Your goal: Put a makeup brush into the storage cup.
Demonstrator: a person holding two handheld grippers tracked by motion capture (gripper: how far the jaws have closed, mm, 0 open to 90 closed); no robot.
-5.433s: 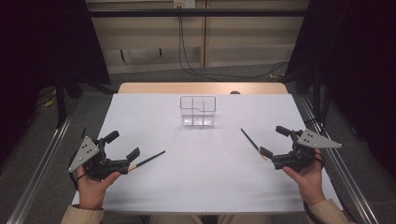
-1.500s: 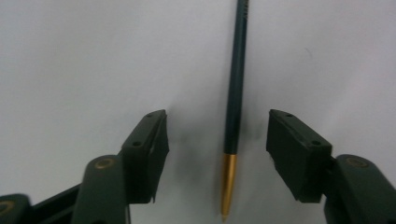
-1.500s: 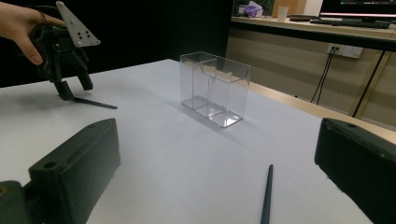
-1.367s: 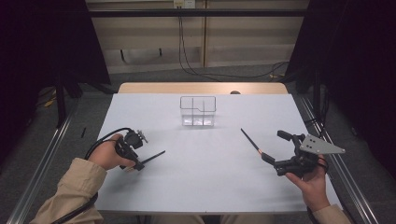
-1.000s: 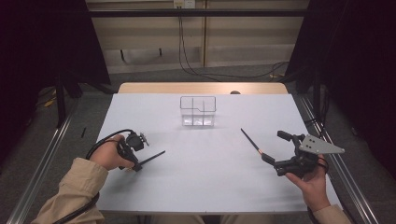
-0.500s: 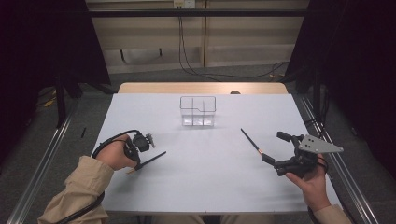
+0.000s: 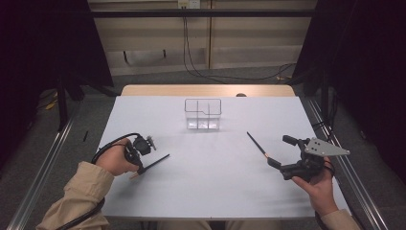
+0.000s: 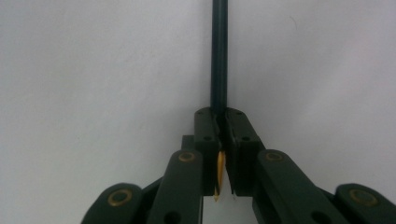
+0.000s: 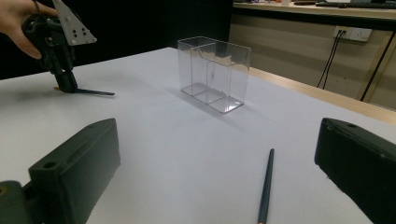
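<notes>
Left gripper (image 8: 217,135) has just been closing, and its jaws are now clamped on the left pencil (image 8: 218,56): in the left gripper view the shaft runs straight out from between the pads, with the sharpened wood end poking back behind them. From the high view the pencil (image 7: 152,164) lies low on the table (image 7: 210,191), held near its rear end, and my left hand (image 7: 117,160) has rolled over it compared with a few seconds ago, when the grey plate faced up. The hand has not lifted since about a second ago.

Right gripper (image 9: 215,186) hangs with its jaws wide apart, gripping nothing; the right pencil (image 9: 265,186) lies on the table between and ahead of them, untouched, where it was before.

I read this as the grasp on the left pencil being made, so the next step is probably to raise it and carry it to the clear box (image 7: 203,114) standing at the far middle of the table. Held so near the end, the pencil may swing as I lift.
</notes>
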